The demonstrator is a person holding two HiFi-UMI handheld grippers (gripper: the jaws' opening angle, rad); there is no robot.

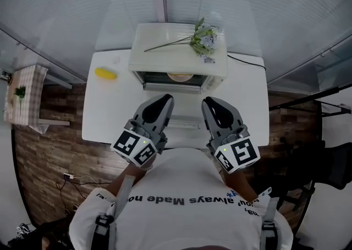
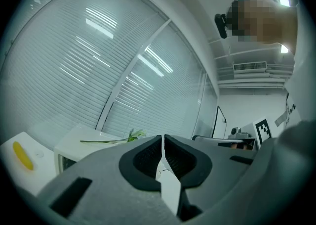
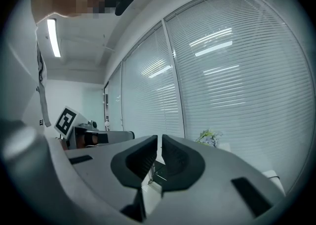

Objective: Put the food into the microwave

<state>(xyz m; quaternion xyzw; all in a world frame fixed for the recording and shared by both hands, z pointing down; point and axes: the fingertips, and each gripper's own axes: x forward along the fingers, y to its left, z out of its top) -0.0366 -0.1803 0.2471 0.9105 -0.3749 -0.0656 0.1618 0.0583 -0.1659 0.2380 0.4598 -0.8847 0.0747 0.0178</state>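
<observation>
Both grippers hovered over the near edge of the white bench (image 1: 110, 112), close against the person's chest and well back from the microwave (image 1: 176, 51) that stood at the middle of the far edge. The left gripper (image 1: 164, 99) had its jaws together with only a thin slit between the pads, and nothing lay in it. The right gripper (image 1: 209, 102) was the same, its jaws drawn together and empty.

The front of the microwave appeared to be open. A pale, round item (image 1: 179, 77), apparently food on a plate, showed just inside the cavity, though it was too small to identify. A yellow piece of food (image 1: 105, 73) lay on the bench toward the far left corner, just beside the microwave's left side, apart from both grippers. A sprig of flowers (image 1: 204, 39) rested across the microwave's top.

By the look of it, the task was at least partly done, with one item seemingly already inside. If the yellow piece counted as the food, it had not yet been picked up or loaded. The door, as far as could be judged, had not yet been closed.
</observation>
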